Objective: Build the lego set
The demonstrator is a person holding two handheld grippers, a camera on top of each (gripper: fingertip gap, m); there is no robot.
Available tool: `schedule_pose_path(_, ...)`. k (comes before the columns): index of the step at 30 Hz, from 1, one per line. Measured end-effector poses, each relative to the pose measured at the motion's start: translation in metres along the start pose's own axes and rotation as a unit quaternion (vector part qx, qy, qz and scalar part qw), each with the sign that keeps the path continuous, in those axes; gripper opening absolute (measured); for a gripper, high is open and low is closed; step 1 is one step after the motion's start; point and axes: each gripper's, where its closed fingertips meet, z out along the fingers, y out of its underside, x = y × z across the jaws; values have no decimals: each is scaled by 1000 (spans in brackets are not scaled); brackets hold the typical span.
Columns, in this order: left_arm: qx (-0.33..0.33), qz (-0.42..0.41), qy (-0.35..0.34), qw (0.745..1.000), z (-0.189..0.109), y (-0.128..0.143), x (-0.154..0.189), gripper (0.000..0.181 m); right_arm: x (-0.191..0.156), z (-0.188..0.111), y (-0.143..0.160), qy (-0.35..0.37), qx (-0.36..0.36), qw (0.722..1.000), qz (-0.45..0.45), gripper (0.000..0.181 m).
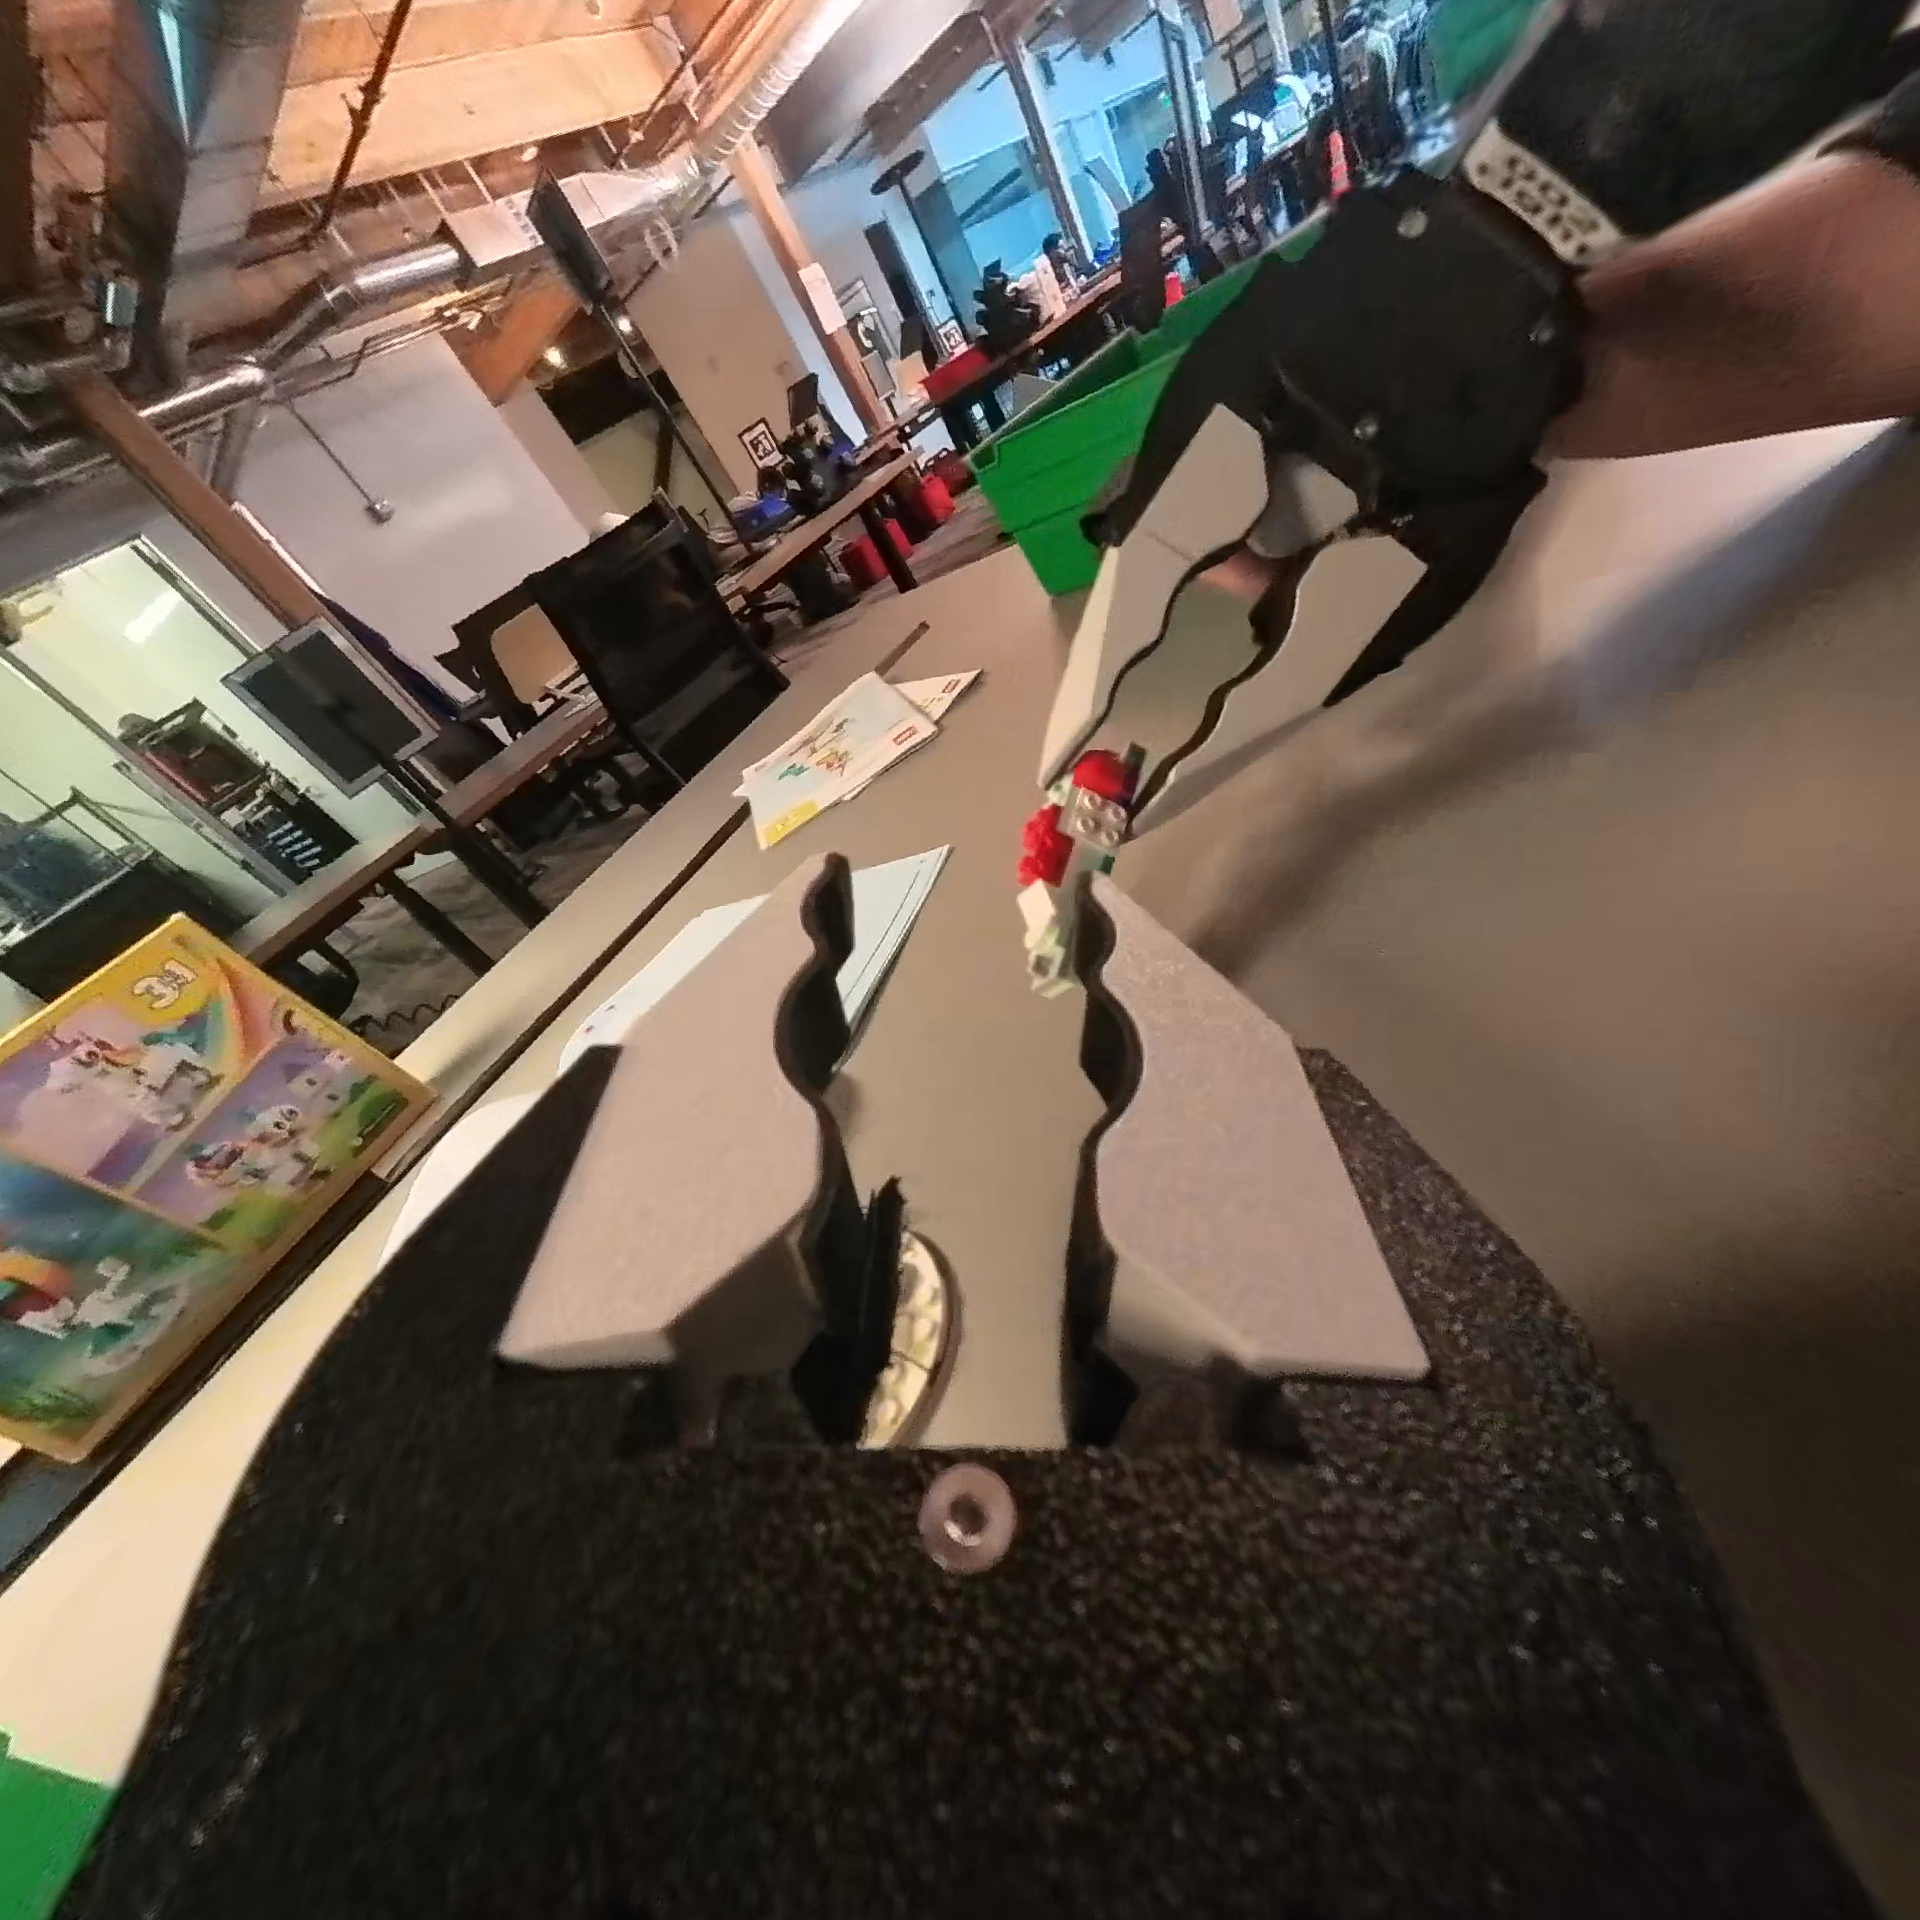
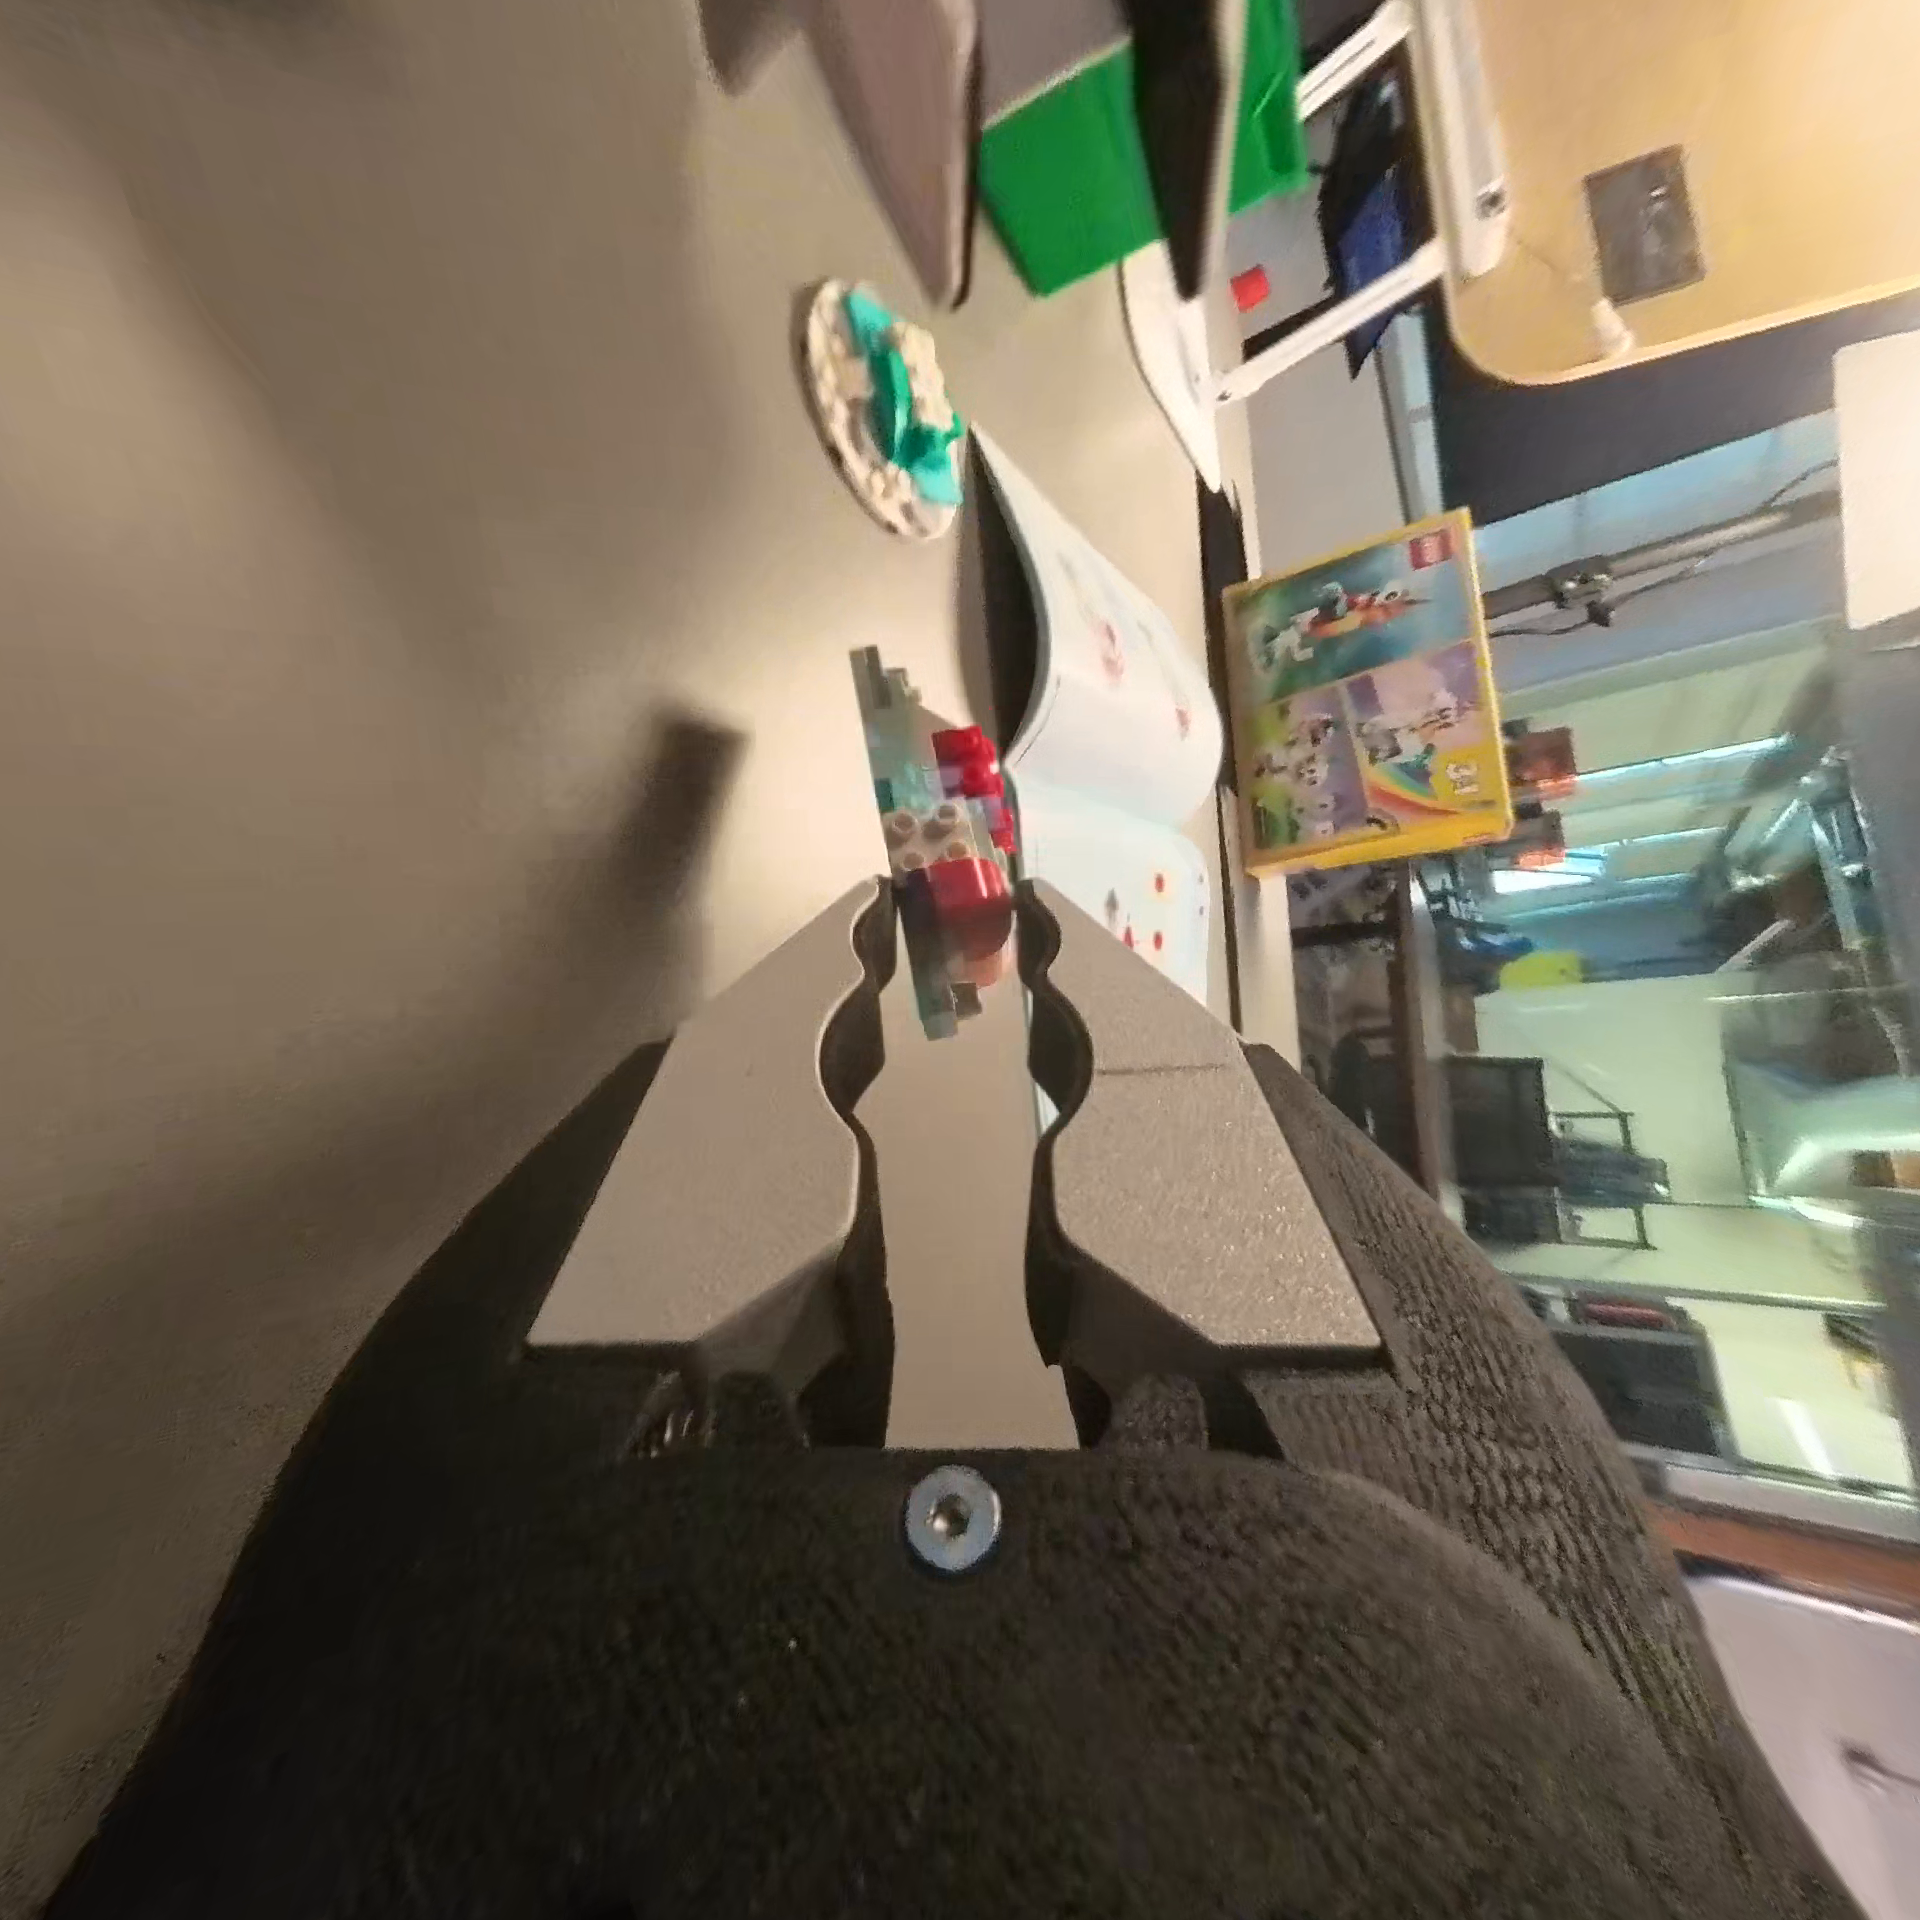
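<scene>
My right gripper [image 2: 951,904] is shut on a small lego assembly [image 2: 930,821] of pale teal plates, a grey plate and red bricks, and holds it on edge above the table. In the left wrist view the right gripper [image 1: 1096,795] comes in from the upper right with the assembly [image 1: 1070,862] hanging from its tips. My left gripper [image 1: 966,894] is open with nothing between its pads. The assembly's lower end is right beside its right fingertip [image 1: 1107,920]. One left finger [image 2: 914,156] shows blurred at the top of the right wrist view.
A round white plate with teal pieces [image 2: 883,416] lies on the grey table [image 1: 1455,1039]. An open instruction booklet [image 2: 1112,727] and more booklets [image 1: 842,758] lie farther out. The yellow set box [image 1: 177,1143] stands at the left edge. Green bins [image 1: 1070,447] stand at the back. My hands' fingertips stand some 10 cm from each other.
</scene>
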Motion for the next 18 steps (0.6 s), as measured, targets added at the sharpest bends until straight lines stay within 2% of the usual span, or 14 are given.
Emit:
schedule_pose_path(4,-9,-8,-6,1000,1,4,-3,45,-9,3,11,-18,-29,999,-26,22)
schedule_pose_path(12,-8,-33,-7,999,1,5,-6,46,-17,0,14,-64,-43,997,24,28)
schedule_pose_path(15,-10,-32,-10,999,1,5,-8,44,-15,-2,10,-71,-15,994,81,30)
schedule_pose_path(18,-12,-32,-8,999,1,6,-7,42,-6,-2,11,-79,12,979,188,36)
